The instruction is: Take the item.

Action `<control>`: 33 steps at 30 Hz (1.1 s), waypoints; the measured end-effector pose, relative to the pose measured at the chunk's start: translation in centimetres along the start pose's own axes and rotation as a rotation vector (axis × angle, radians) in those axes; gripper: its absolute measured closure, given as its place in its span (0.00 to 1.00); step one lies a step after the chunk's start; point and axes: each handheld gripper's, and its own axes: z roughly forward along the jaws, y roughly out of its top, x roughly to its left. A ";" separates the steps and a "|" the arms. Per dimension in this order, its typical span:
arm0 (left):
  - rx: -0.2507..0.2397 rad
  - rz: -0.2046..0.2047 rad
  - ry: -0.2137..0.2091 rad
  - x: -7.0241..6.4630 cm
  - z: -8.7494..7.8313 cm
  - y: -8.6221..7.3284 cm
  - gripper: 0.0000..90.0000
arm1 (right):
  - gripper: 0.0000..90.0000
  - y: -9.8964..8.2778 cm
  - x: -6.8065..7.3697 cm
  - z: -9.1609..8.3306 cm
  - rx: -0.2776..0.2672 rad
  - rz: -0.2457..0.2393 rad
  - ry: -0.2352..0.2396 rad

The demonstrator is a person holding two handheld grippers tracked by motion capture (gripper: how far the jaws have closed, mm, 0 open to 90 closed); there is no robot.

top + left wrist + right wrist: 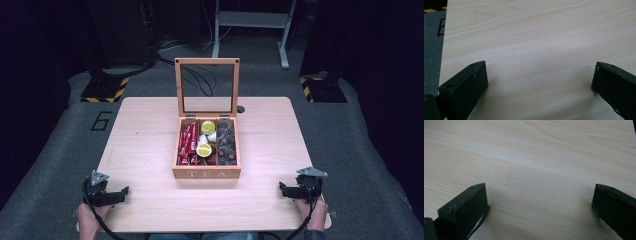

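Note:
A wooden tea box (206, 172) marked TEA stands at the middle of the table with its glass lid (207, 87) propped upright. Inside lie red sachets (188, 144) on the left, yellow-topped capsules (204, 149) in the middle and dark capsules (226, 142) on the right. My left gripper (119, 194) rests at the near left corner, held by a hand, its jaws wide apart over bare wood (539, 72). My right gripper (287, 191) sits at the near right corner, also open with nothing between its fingers (539, 195).
The light wooden table (145, 145) has bare room on both sides of the box. Grey carpet surrounds it, with a painted number (101, 120) at the left. Black stands with hazard-striped bases (106, 89) and a white frame (250, 22) stand beyond the far edge.

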 end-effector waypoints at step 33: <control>-0.021 0.103 -0.146 -2.3 -1.7 6.4 0.01 | 0.00 0.2 0.0 0.1 0.006 0.002 0.011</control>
